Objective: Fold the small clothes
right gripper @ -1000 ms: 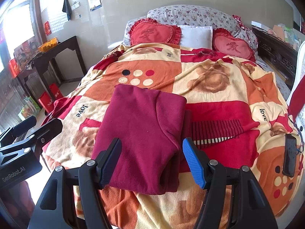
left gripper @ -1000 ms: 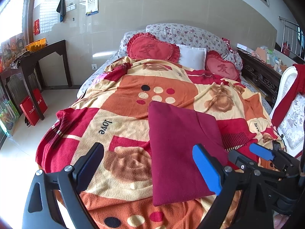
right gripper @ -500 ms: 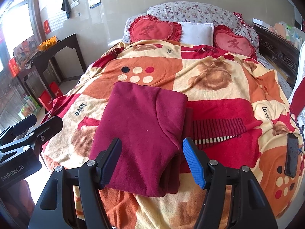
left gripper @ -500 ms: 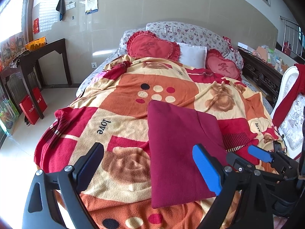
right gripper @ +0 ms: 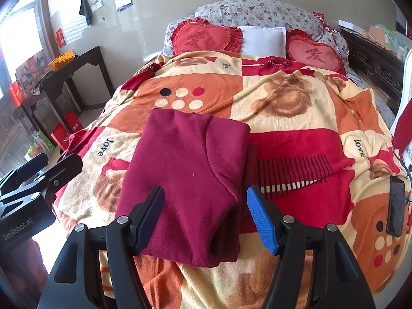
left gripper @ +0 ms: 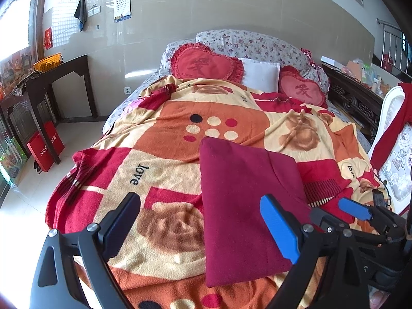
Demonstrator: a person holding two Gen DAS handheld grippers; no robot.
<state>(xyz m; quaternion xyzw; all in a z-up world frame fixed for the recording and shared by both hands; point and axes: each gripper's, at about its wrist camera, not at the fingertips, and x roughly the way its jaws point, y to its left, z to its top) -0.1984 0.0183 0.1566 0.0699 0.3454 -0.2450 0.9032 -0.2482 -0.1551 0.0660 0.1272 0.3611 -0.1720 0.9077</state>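
A dark red garment [left gripper: 244, 200] lies folded into a rough rectangle on the patterned blanket [left gripper: 167, 154] near the foot of the bed. It also shows in the right wrist view [right gripper: 185, 175]. My left gripper [left gripper: 200, 226] is open and empty, held above the blanket just short of the garment's near left part. My right gripper [right gripper: 206, 219] is open and empty, hovering over the garment's near edge. The right gripper also shows at the right of the left wrist view [left gripper: 360, 213], and the left gripper at the left of the right wrist view [right gripper: 38, 170].
Heart cushions [left gripper: 206, 63] and pillows [left gripper: 260, 73] lie at the head of the bed. A black phone [right gripper: 396, 206] lies on the blanket at the right. A dark side table [left gripper: 43, 82] and red bags [left gripper: 45, 146] stand left. A white chair [left gripper: 394, 149] stands right.
Both grippers have drawn slightly back and up from the bed. The folded garment has not moved, and both grippers stay open.
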